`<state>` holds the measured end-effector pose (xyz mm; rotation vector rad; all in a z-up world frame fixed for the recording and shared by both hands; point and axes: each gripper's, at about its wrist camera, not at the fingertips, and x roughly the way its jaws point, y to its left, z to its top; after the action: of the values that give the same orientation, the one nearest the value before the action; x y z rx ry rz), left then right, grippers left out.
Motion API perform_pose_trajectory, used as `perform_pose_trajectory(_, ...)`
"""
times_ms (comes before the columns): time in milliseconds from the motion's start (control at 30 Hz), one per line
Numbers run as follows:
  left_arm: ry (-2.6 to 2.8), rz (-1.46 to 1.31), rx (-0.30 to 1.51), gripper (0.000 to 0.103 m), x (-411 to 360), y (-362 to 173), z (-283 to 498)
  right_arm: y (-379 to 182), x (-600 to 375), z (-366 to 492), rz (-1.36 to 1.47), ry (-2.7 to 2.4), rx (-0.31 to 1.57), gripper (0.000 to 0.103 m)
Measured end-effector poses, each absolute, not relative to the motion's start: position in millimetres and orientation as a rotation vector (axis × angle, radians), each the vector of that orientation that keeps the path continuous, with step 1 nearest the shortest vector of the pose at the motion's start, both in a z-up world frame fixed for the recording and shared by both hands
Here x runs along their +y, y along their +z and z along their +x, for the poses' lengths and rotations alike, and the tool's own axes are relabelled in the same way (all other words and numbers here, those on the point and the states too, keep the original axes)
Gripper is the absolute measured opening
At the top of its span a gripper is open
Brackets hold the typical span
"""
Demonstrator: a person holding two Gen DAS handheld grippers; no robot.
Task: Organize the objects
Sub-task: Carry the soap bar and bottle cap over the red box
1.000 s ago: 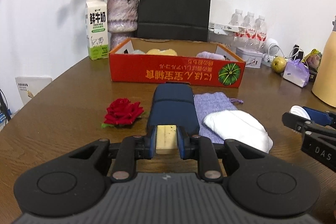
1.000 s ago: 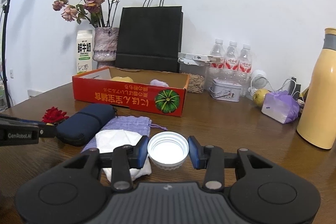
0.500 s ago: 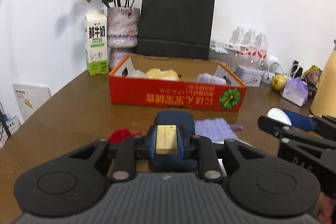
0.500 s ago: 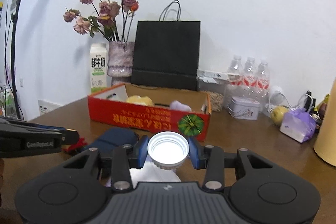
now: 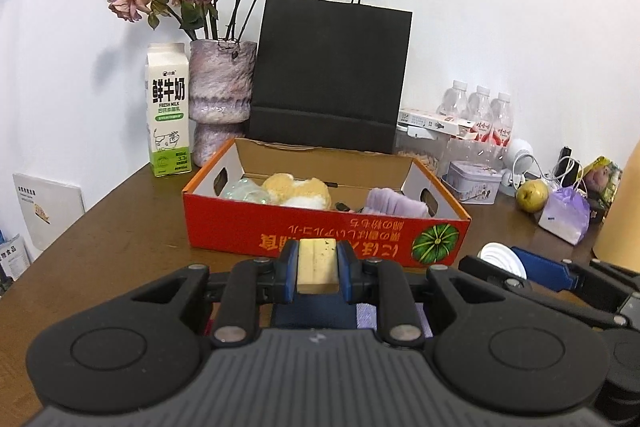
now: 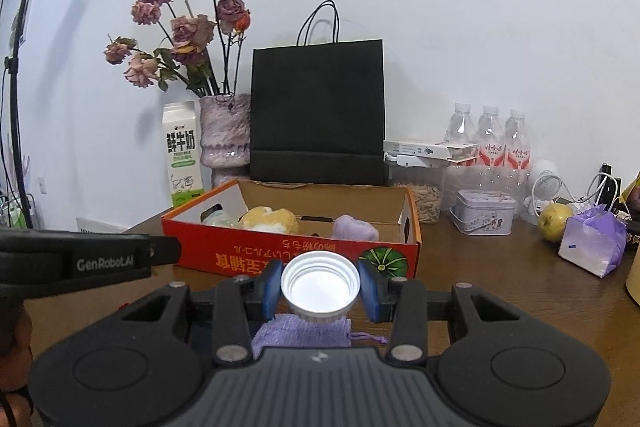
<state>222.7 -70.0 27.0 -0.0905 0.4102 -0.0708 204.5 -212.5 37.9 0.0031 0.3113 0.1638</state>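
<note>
Above the worktop (image 5: 120, 235), I have raised both tools toward the red box (image 5: 320, 231) since a second ago: left tool (image 5: 318, 267) clamped on the wooden block (image 5: 318, 263), right tool (image 6: 319, 287) clamped on the white cap (image 6: 319, 285). Both loads look ready to drop in.

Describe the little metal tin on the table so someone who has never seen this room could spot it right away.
Start at the tall black paper bag against the wall and move right, past the clear jar of seeds. The small silver-grey metal tin sits on the brown wooden table in front of three plastic water bottles. It alone there is opaque, squat, rectangular and lidded.
</note>
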Motion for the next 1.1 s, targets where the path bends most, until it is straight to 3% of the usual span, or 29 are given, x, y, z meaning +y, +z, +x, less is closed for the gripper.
perform_pose_trajectory(1100,-0.043,-0.119,0.367,0.021,-65,42,303,50,-208,294,0.010,0.159,0.279,0.039)
